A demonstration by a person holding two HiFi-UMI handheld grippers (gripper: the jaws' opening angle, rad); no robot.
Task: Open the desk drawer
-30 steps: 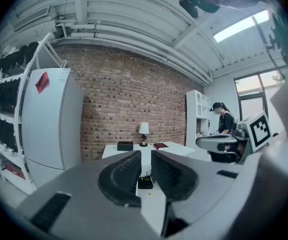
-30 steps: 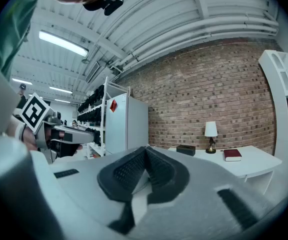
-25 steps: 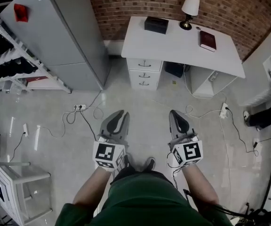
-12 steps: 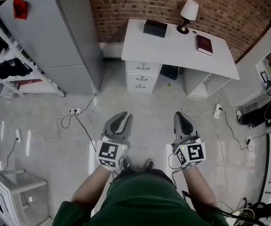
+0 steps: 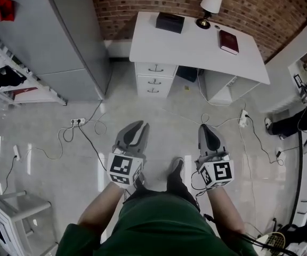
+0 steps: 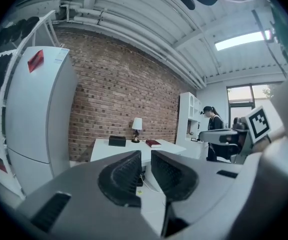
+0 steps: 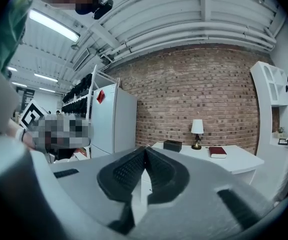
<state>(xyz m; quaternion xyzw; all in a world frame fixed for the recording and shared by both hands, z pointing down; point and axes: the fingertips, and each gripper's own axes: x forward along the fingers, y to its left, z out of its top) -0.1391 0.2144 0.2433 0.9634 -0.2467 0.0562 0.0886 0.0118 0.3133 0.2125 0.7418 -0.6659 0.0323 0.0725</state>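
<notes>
A white desk (image 5: 196, 49) stands against the brick wall, well ahead of both grippers. Its stack of three drawers (image 5: 154, 79) sits under the left end, all pushed in, each with a small dark handle. My left gripper (image 5: 137, 127) hangs over the floor at the lower left, its jaws a narrow gap apart with nothing between them. My right gripper (image 5: 205, 129) is level with it on the right, jaws shut and empty. The desk (image 6: 118, 145) shows beyond the left gripper (image 6: 146, 156). The right gripper (image 7: 145, 151) hides the drawers in its own view.
On the desk are a lamp (image 5: 211, 3), a black box (image 5: 169, 22) and a red book (image 5: 228, 41). A tall grey cabinet (image 5: 52, 31) stands to the left. Power strips and cables (image 5: 77, 122) trail over the floor. A white stool (image 5: 15, 217) is at the lower left, a seated person (image 5: 297, 122) at the right.
The person has stepped forward, the right foot now leading, and the desk has drawn a little nearer. Both grippers keep the same pose and jaw state.
</notes>
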